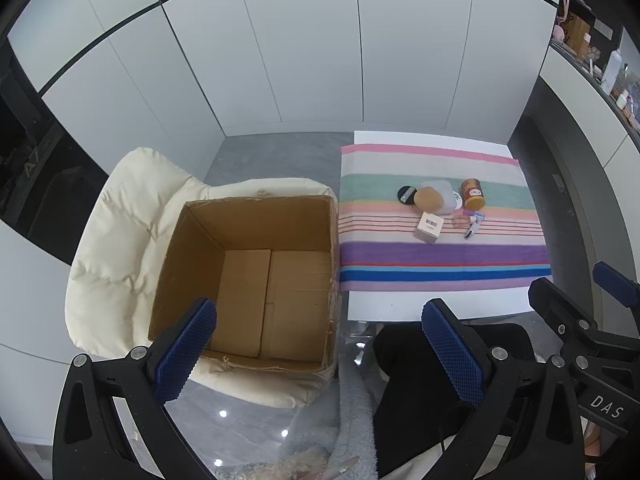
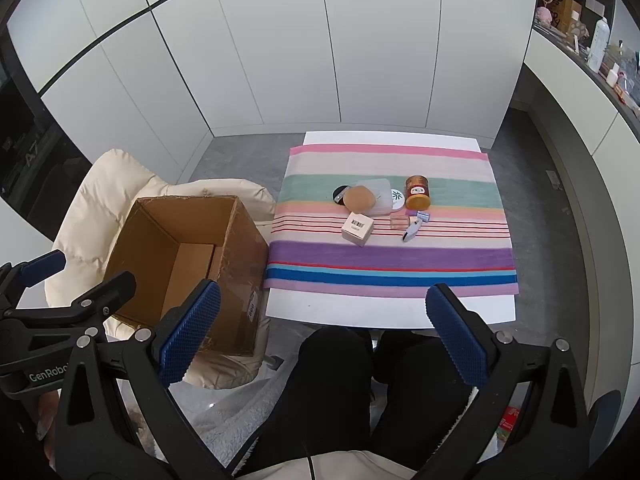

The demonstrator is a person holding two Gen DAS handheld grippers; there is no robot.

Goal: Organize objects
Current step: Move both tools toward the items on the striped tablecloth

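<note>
The small items on the striped cloth (image 2: 392,236) are bunched together and partly overlapped, so several cannot be identified: a pale translucent container (image 2: 378,194) is half covered by a round tan lid (image 2: 360,199), a black disc (image 2: 340,194) is cut off behind that lid, and a white round piece (image 2: 397,197) shows only as a sliver. The small lilac and clear pieces (image 2: 416,218) beside the jar are too small to make out. The shelf clutter at the upper right is blurred by the lens edge.

A copper-red jar (image 2: 417,192) with a gold lid is seen standing upright on the green stripe. A white cube-shaped box (image 2: 357,231) with a barcode lies nearer the front, apart from the jar. The cloth is spread over a white table (image 2: 384,312).

A cardboard box (image 1: 256,276) is seen open-topped and with nothing inside, resting on a cream padded chair (image 1: 120,248) just left of the table.

The left gripper (image 1: 320,356) is held above the cardboard box and the table edge, released, with nothing between its blue pads (image 1: 184,352). The right gripper (image 2: 322,340) is held over the person's lap before the table, likewise spread wide and holding nothing.
</note>
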